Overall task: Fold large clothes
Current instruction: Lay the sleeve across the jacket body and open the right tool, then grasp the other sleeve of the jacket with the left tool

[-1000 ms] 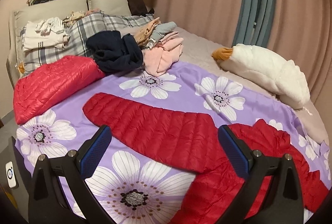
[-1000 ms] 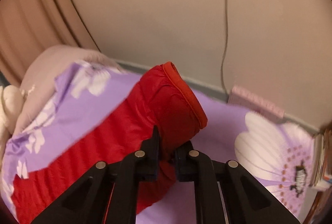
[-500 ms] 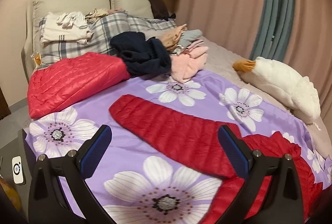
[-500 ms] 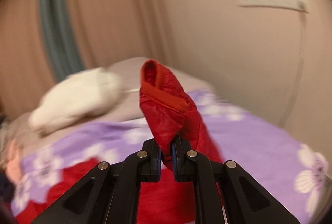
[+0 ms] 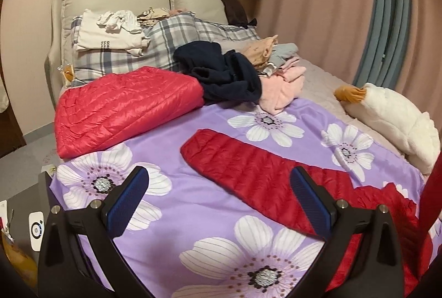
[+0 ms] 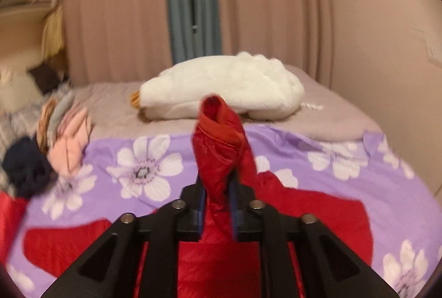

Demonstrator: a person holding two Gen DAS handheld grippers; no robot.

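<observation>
On purple floral bedspread (image 5: 193, 204), red jacket (image 5: 248, 173), sleeve (image 6: 221, 148) between opening right hand-held gripper (image 6: 216, 204)

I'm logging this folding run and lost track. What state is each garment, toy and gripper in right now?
Red jacket: unfolded, one sleeve lying flat on the bedspread.
Other sleeve: lifted, cuff up.
Right gripper: jaws opening, sleeve between them.
Left gripper: open, empty.
Second red jacket: folded.
Dark garment: crumpled.
Plush goose: lying flat.

Red sleeve (image 6: 221, 148) now higher, jaws opening.
</observation>
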